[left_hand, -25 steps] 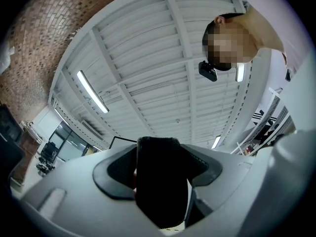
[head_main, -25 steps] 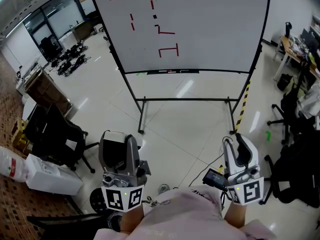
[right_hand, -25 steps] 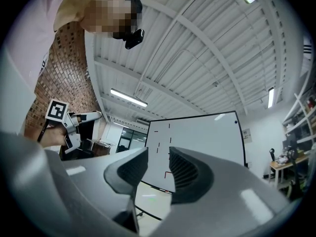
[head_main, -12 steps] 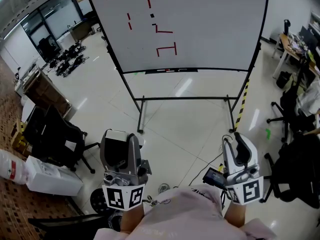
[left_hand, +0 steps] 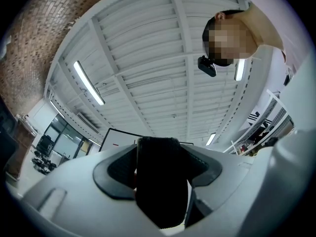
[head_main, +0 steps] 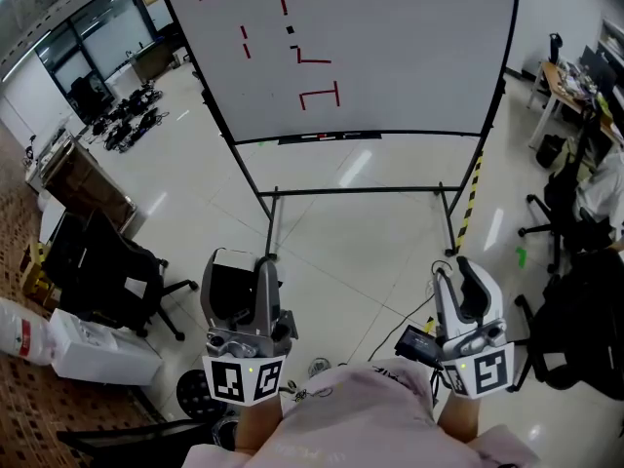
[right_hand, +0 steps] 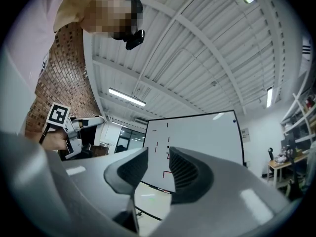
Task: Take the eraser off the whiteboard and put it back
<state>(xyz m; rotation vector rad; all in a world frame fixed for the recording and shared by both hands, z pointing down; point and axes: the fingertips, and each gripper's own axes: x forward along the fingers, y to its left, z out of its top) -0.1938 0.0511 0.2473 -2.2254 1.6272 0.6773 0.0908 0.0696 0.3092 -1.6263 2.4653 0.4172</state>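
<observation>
A big whiteboard (head_main: 409,47) with short red strokes and a small black square (head_main: 290,29) stands ahead on a black frame. My left gripper (head_main: 237,267) is held low, well short of the board, shut on the eraser (head_main: 230,295), a block with black felt. In the left gripper view the eraser's black felt (left_hand: 160,181) fills the space between the jaws of the left gripper (left_hand: 160,147), with the whiteboard (left_hand: 118,137) far behind. My right gripper (head_main: 454,273) holds nothing; in its own view the right gripper (right_hand: 158,157) has a narrow gap through which the whiteboard (right_hand: 207,142) shows.
A marker ledge (head_main: 317,138) runs under the board, and its stand legs (head_main: 273,222) reach toward me. A black office chair (head_main: 107,261) and a white box (head_main: 102,344) are at the left. More chairs (head_main: 585,339) are at the right. A black device (head_main: 414,344) with a cable lies on the floor.
The left gripper with the eraser has shifted slightly right and up. The board's marks have drifted a little left in the head view. The right gripper has stayed put.
</observation>
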